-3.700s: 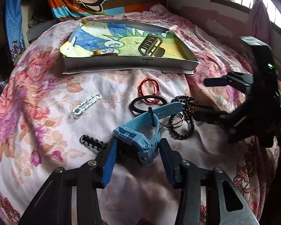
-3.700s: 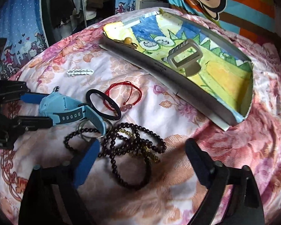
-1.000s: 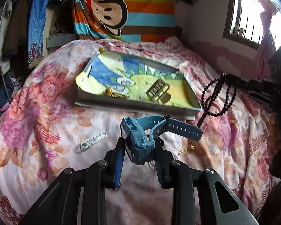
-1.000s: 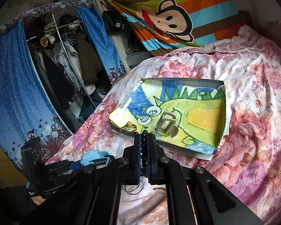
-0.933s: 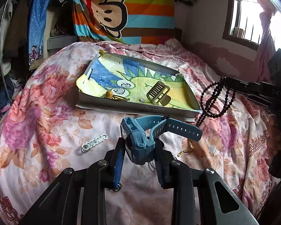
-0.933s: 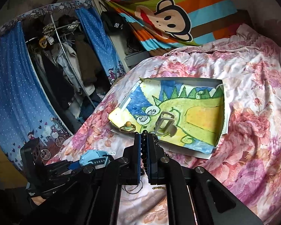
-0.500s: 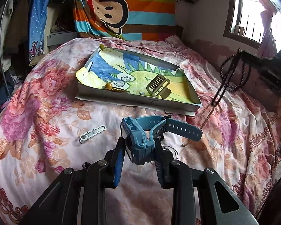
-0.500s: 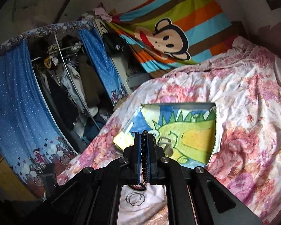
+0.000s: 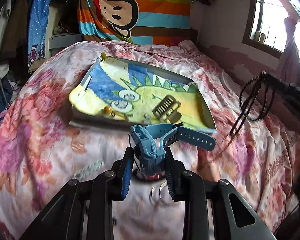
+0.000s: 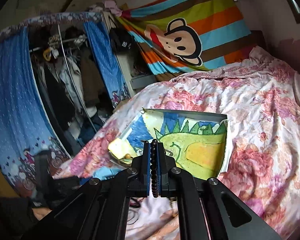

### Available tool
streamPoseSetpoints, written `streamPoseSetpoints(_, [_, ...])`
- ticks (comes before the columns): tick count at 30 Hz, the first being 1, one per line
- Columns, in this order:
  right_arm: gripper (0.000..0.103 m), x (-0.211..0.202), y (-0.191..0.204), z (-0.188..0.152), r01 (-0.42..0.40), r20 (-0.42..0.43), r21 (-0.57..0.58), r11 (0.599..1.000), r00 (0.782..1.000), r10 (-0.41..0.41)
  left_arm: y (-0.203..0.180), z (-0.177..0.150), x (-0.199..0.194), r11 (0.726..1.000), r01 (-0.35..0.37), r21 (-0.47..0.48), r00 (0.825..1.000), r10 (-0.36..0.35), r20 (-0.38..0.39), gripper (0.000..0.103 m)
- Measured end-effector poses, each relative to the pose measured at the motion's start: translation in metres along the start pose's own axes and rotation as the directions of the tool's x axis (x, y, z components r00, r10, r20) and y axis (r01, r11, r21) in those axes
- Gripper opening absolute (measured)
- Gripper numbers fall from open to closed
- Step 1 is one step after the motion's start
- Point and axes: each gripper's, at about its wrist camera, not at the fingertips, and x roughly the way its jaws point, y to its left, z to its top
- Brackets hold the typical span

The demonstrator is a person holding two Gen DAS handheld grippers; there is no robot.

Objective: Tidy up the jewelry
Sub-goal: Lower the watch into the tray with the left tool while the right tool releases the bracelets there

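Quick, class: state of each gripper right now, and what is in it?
Left gripper: jaws closed on the blue watch, held above the bed.
Right gripper: jaws closed on the dark bead necklace, loops hanging free.

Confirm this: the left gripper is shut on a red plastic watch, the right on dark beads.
Wrong colour. The left wrist view shows the left gripper shut on a blue plastic watch; the right gripper is shut on the dark bead strand.

A tray (image 9: 205, 108) lies on the bed (image 9: 40, 120). In it, a buckle (image 9: 167, 109) sits right of a bead (image 9: 107, 110).
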Motion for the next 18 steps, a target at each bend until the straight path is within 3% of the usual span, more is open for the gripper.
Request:
streamPoseSetpoints(5, [0.005, 0.029, -0.005, 0.011, -0.018, 0.006, -0.025, 1.000, 1.000, 0.018, 0.003, 0.032, 0.025, 0.999, -0.033, -0.043, 0.999, 0.033, -0.009, 0.028])
streamPoseSetpoints(11, [0.005, 0.086, -0.038, -0.001, 0.031, -0.104, 0.023, 0.999, 0.994, -0.028, 0.008, 0.063, 0.075, 0.995, -0.069, -0.077, 0.995, 0.062, -0.084, 0.028])
streamPoseSetpoints(18, [0.005, 0.117, -0.069, -0.021, 0.115, -0.178, 0.069, 0.991, 0.979, -0.101, 0.016, 0.070, 0.115, 0.989, -0.079, -0.125, 0.989, 0.062, -0.138, 0.028])
